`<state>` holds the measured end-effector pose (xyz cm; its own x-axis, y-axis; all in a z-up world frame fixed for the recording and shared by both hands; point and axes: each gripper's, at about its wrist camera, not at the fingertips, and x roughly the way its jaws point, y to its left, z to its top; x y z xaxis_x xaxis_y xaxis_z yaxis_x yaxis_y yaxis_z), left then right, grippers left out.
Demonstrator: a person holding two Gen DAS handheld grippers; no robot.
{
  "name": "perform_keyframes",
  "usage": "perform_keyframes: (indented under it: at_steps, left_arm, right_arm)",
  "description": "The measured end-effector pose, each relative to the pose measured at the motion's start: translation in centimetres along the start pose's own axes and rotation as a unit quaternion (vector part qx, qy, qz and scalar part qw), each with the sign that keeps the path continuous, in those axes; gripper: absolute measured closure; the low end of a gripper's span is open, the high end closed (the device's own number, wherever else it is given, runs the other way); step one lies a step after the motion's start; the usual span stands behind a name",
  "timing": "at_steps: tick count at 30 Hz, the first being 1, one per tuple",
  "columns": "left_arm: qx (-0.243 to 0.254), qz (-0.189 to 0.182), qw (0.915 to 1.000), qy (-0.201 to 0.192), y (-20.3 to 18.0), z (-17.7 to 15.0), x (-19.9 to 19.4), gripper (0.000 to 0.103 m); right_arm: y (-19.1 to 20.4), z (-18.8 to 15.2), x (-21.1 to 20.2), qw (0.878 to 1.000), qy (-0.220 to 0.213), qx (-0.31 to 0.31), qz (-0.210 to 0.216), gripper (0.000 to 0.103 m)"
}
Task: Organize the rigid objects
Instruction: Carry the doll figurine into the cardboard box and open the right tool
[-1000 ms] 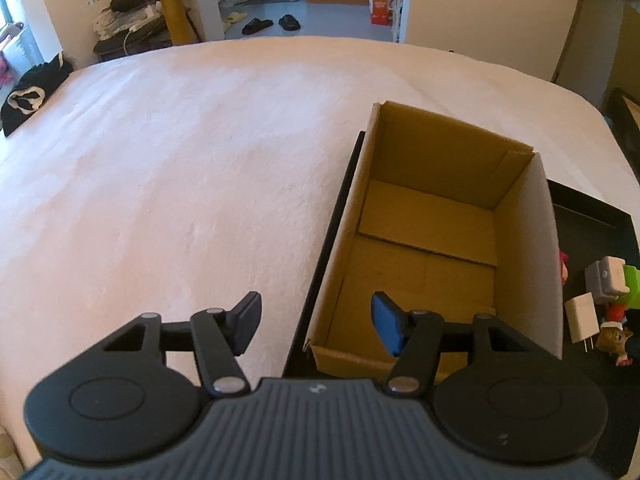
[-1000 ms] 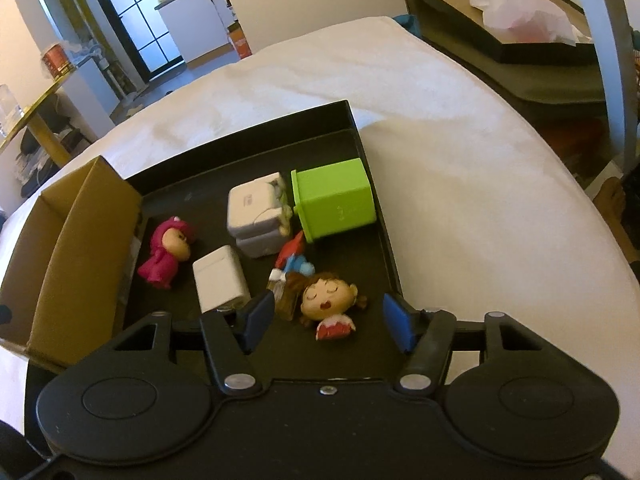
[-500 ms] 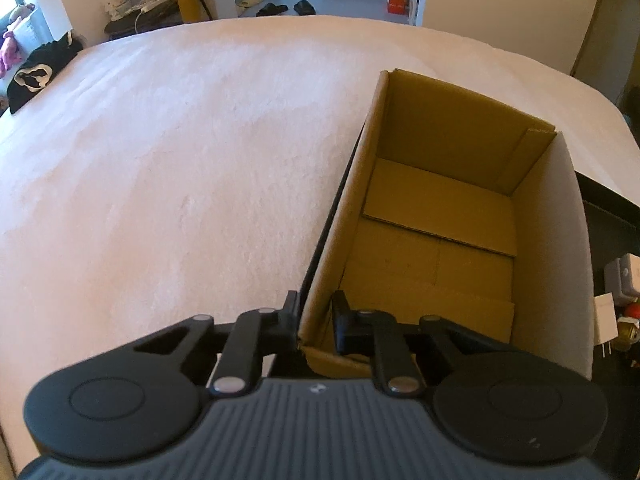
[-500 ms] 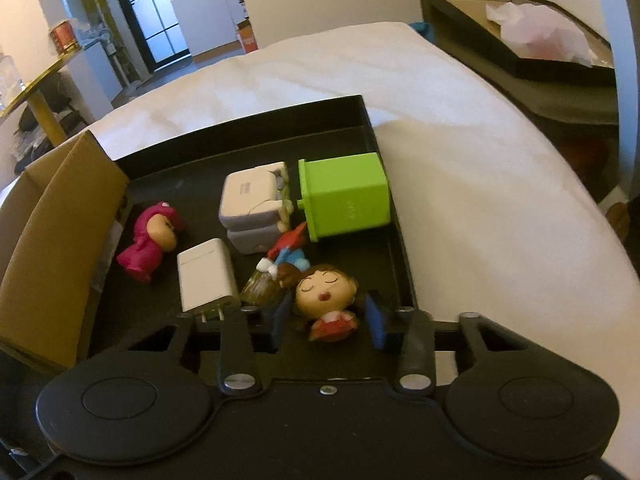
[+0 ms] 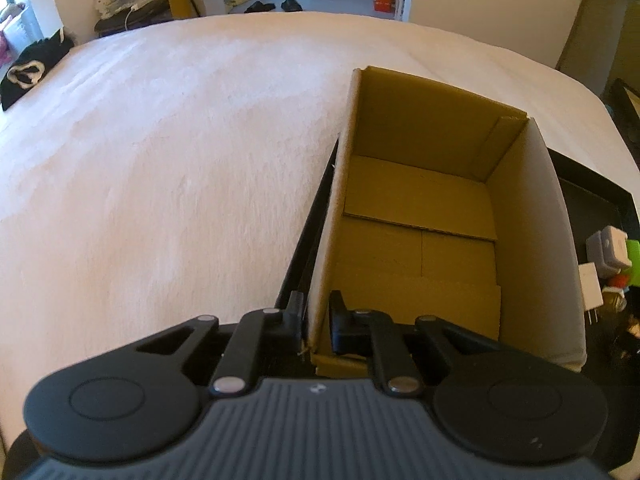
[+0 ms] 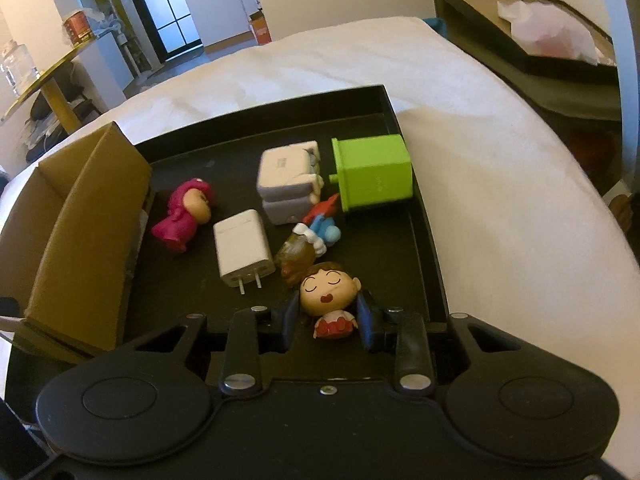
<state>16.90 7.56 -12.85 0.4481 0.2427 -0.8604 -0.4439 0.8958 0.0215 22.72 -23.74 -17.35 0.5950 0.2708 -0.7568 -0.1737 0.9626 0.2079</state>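
Doll figure [image 6: 329, 294] sits between right gripper [image 6: 327, 326] jaws, clamped at its sides; left gripper [image 5: 315, 326] jaws pinch cardboard box [image 5: 416, 216] near wall, one finger inside.

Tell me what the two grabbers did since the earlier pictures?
The left gripper closed onto the near corner wall of the brown cardboard box. The right gripper moved forward and closed around the brown-haired sleeping doll figurine. The white plug charger, pink figurine and green cube charger stayed put on the black tray.
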Motion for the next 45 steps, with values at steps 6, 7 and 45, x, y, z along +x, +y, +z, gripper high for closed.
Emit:
perform_keyframes:
  at_steps: [6,7,45]
  left_arm:
    - [0.017,0.003,0.9998,-0.014,-0.3,-0.5,-0.3,0.092]
    - [0.016,0.002,0.9998,-0.015,-0.3,-0.5,-0.2,0.092]
    - [-0.024,-0.062,0.9974,-0.027,2.6,-0.6,-0.6,0.091]
  right_arm:
    - [1.6,0.3,-1.8,1.0,-0.017,-0.016,-0.002,0.073]
    - [1.9,0.4,-2.0,1.0,-0.019,-0.019,0.0,0.073]
    - [17.5,3.5,-5.6,0.983,-0.069,-0.165,0.05,0.073]
